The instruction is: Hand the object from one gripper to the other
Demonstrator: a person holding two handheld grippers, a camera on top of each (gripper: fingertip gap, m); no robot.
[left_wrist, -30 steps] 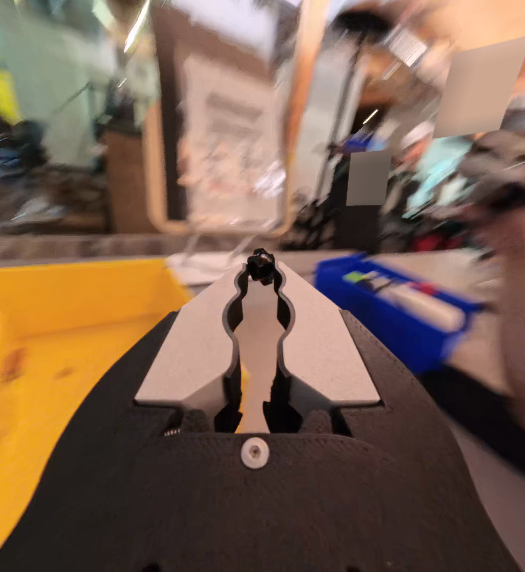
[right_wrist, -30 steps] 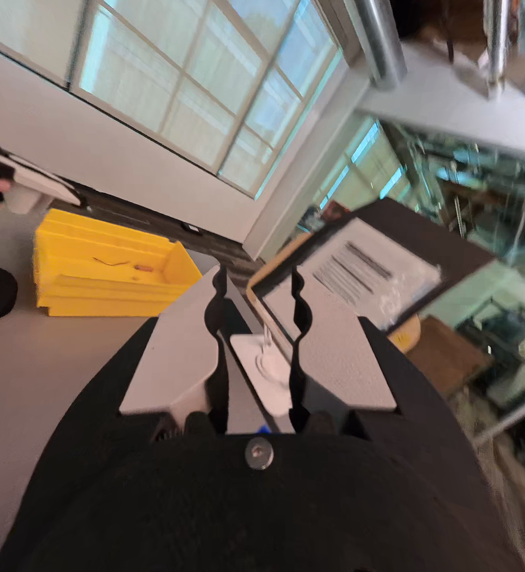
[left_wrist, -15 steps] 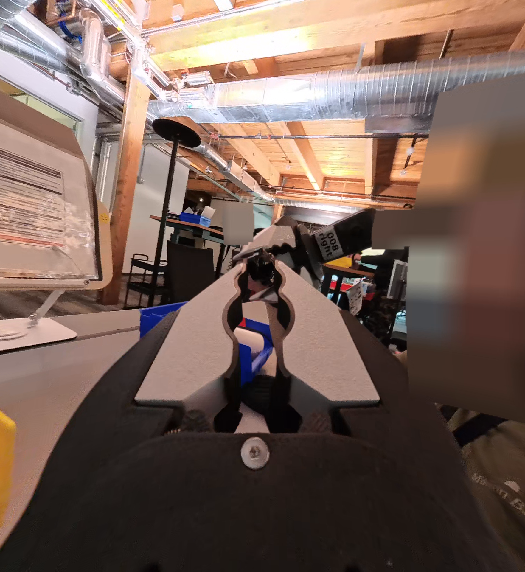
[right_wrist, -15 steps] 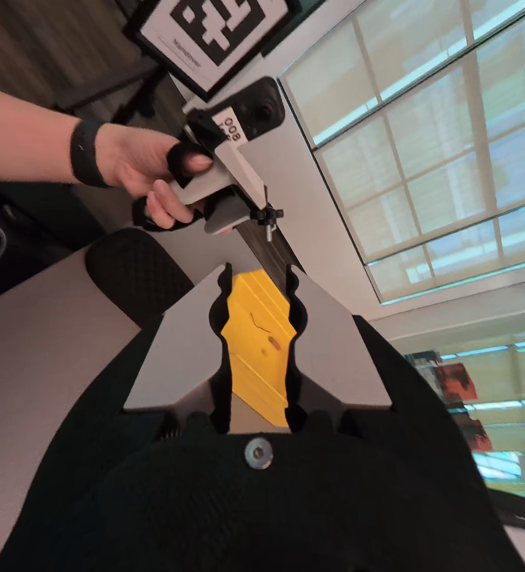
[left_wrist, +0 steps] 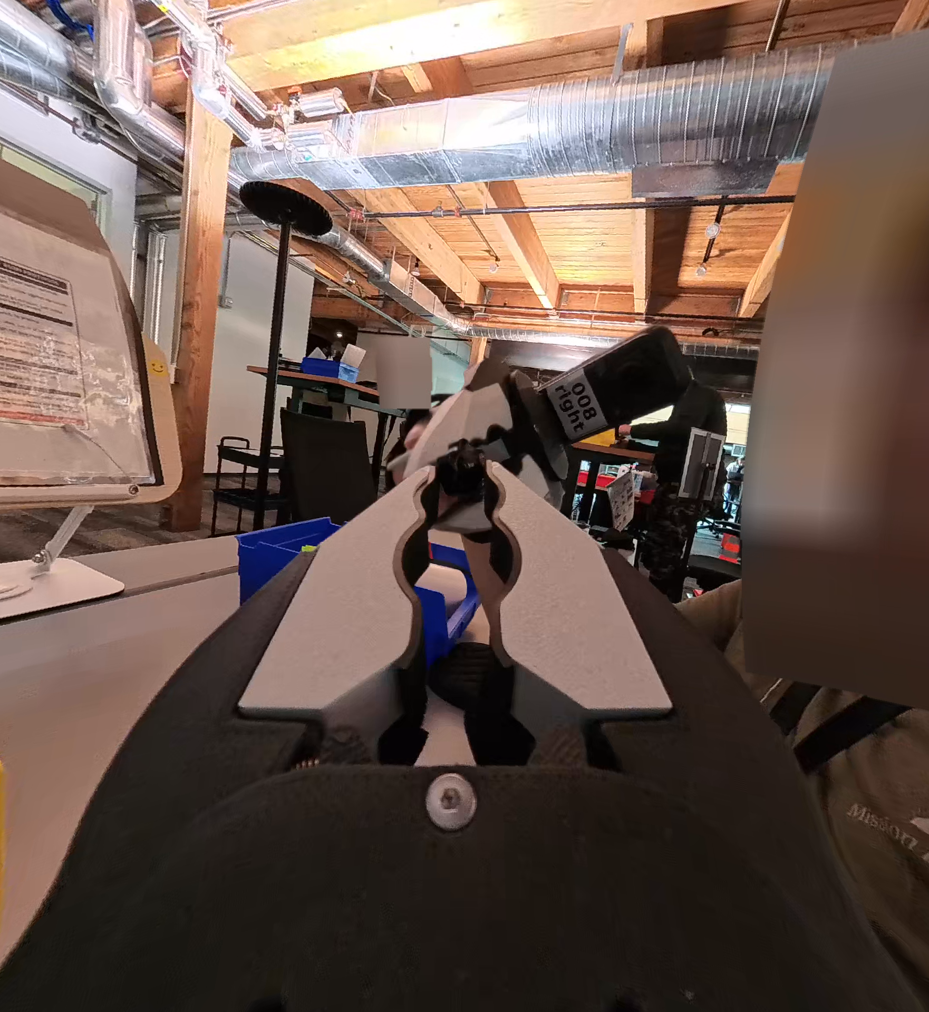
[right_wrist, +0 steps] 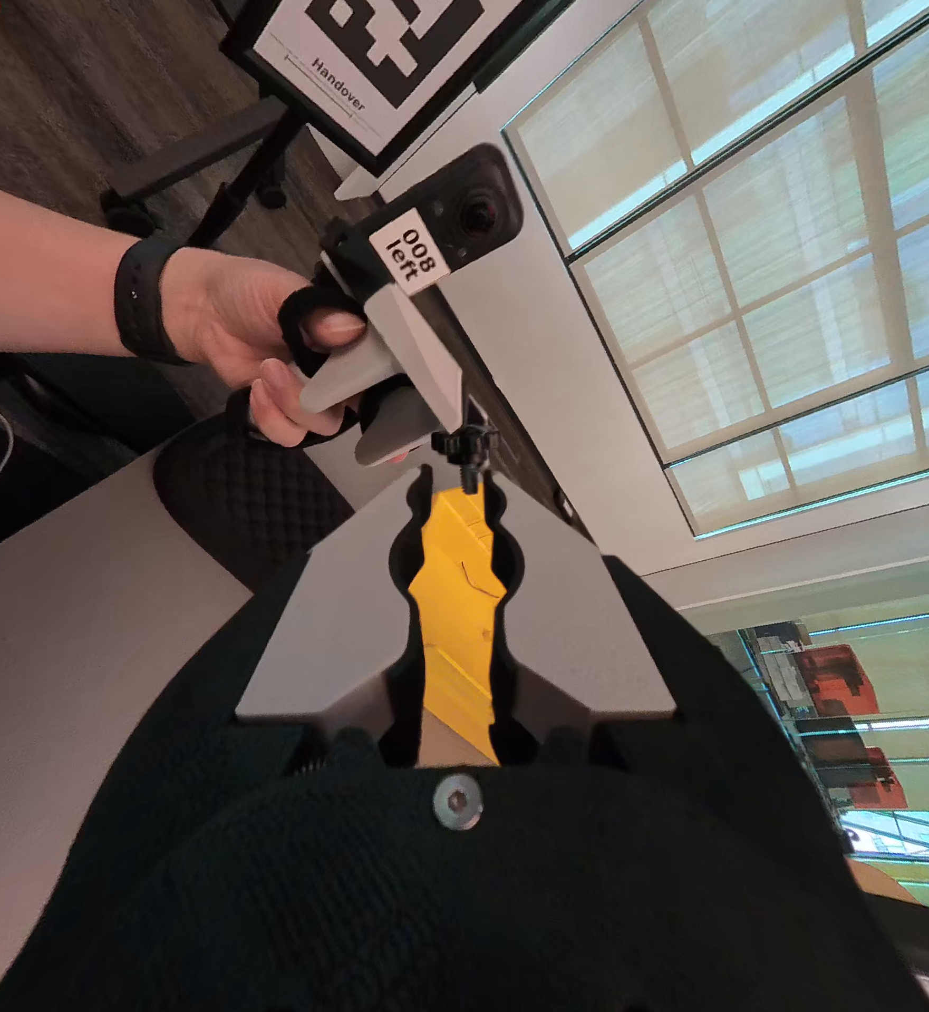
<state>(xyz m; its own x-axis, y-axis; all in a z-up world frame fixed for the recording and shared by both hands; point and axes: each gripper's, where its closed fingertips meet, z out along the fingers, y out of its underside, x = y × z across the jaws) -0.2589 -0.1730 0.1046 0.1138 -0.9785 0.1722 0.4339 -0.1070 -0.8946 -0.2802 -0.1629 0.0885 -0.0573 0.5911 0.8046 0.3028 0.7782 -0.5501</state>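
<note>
Knurled black knob screw [left_wrist: 461,470] between left tool [left_wrist: 459,475] tips

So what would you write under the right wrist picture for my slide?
Left gripper holds a small black knob screw out to the open right gripper, above a yellow bin.

Open workshop-style lab in a converted loft: exposed timber beams [left_wrist: 517,241], bare silver ductwork [left_wrist: 588,126]. Grey work surface [left_wrist: 95,657] with parts bins [left_wrist: 281,553], more benches [left_wrist: 320,378] behind, big gridded windows [right_wrist: 752,246]
</note>
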